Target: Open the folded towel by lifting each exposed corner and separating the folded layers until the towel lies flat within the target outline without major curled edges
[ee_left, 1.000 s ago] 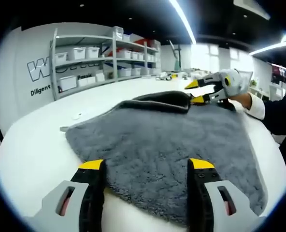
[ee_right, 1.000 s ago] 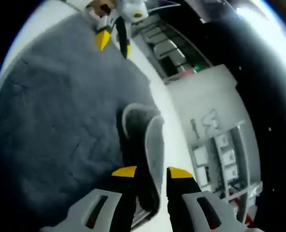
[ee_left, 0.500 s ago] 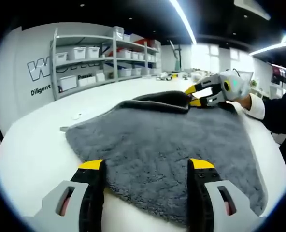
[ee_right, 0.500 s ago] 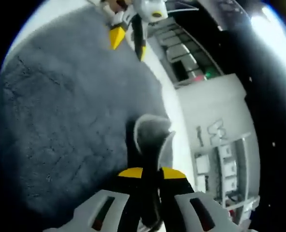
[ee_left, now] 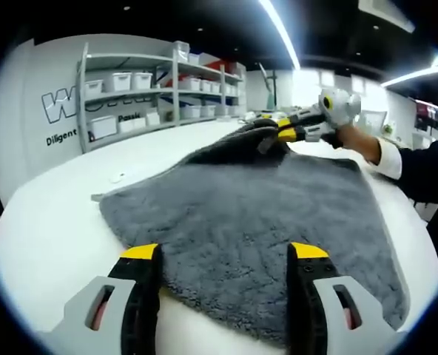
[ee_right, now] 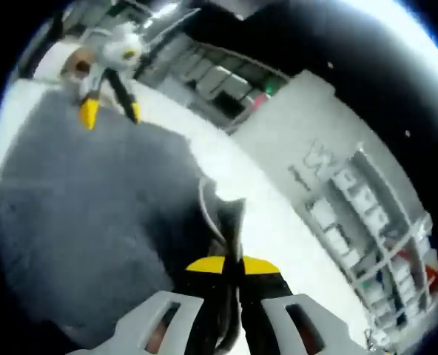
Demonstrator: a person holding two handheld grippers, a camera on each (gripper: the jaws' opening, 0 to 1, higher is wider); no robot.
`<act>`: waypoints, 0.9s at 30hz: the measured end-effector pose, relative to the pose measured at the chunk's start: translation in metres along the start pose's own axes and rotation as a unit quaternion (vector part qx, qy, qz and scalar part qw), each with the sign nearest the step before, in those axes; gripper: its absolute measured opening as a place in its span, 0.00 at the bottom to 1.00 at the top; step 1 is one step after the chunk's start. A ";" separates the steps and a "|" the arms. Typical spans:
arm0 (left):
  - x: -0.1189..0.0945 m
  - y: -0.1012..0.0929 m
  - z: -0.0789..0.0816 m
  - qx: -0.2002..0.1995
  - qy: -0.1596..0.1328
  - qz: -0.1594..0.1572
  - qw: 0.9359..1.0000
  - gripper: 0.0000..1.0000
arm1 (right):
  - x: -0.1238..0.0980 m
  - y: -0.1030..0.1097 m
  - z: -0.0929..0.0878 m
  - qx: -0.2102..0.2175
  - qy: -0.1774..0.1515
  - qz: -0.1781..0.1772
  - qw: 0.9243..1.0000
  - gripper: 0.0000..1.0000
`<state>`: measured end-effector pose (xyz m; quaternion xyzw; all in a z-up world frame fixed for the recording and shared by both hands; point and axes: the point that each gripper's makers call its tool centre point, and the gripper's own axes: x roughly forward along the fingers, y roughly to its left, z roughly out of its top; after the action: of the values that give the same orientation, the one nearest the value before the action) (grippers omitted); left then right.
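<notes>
A grey fluffy towel (ee_left: 256,214) is spread over the white table (ee_left: 49,229), its far edge still folded over. In the left gripper view my left gripper (ee_left: 225,253) stands open over the towel's near edge, nothing between its yellow-tipped jaws. At the far side my right gripper (ee_left: 282,132) is shut on the towel's folded far corner and holds it raised off the table. In the right gripper view the right gripper (ee_right: 232,265) pinches that corner (ee_right: 223,214), and the towel (ee_right: 86,192) slopes away below. The left gripper (ee_right: 109,112) shows at the upper left, open.
Shelves with white bins (ee_left: 141,89) stand beyond the table's far left, also seen as shelving (ee_right: 367,214) at right. A person's dark sleeve and white cuff (ee_left: 396,159) reach in from the right. Bare white table surrounds the towel on the left and front.
My right gripper closed on the far folded corner and lifted it up off the towel. The left gripper stayed put, open over the near edge.
</notes>
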<state>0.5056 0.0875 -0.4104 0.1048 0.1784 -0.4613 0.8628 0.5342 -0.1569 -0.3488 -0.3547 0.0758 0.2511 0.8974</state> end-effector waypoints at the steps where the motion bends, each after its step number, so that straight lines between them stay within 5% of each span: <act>1: 0.000 0.002 0.000 0.000 -0.001 0.000 1.000 0.68 | -0.001 -0.002 -0.001 0.026 0.001 0.000 1.000 0.00; 12: 0.002 0.003 0.002 0.001 0.000 0.000 1.000 0.68 | 0.023 -0.033 -0.044 0.141 0.015 -0.006 0.990 0.00; 27: 0.011 -0.010 0.005 0.003 -0.011 -0.006 1.000 0.69 | 0.038 -0.050 -0.089 0.209 0.067 -0.020 0.975 0.01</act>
<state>0.5037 0.0715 -0.4110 0.1017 0.1682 -0.4684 0.8613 0.5958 -0.2333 -0.3967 -0.1769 0.1793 0.1879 0.9494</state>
